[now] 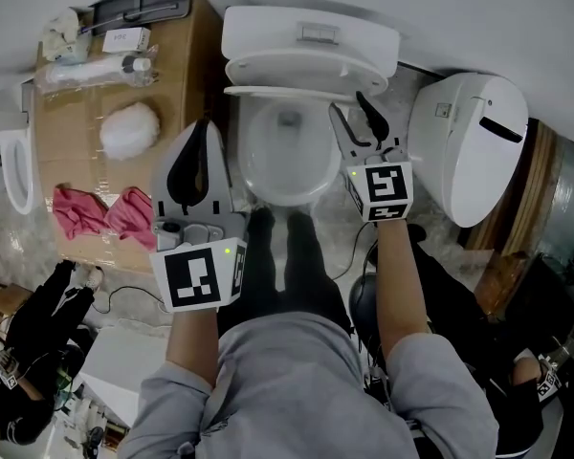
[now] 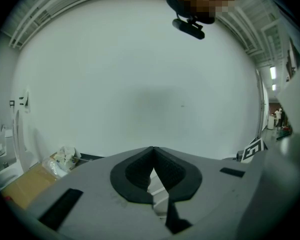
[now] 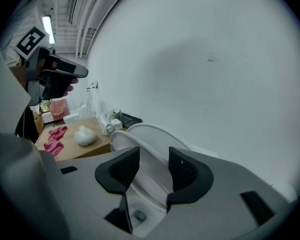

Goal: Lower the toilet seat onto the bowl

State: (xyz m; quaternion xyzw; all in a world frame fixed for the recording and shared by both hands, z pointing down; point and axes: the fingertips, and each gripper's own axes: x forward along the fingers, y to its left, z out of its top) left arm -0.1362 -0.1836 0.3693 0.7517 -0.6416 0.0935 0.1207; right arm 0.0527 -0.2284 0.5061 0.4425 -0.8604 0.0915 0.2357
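Note:
The white toilet bowl (image 1: 283, 156) stands open, and its seat (image 1: 301, 73) and lid are raised against the tank (image 1: 311, 34). My right gripper (image 1: 349, 105) is open by the bowl's right rim, just under the raised seat. In the right gripper view the seat (image 3: 149, 143) shows through the gap of the right gripper (image 3: 152, 160); I cannot tell whether they touch. My left gripper (image 1: 204, 127) hovers left of the bowl, shut on nothing. In the left gripper view the left gripper (image 2: 152, 154) faces the bare wall, its tips together.
A cardboard surface (image 1: 67, 132) at the left carries pink cloths (image 1: 105, 213), a white puff (image 1: 129, 127), a bottle (image 1: 96, 70) and a black tray (image 1: 139, 3). A second toilet (image 1: 469, 146) stands close on the right. The person's legs (image 1: 287, 256) are in front of the bowl.

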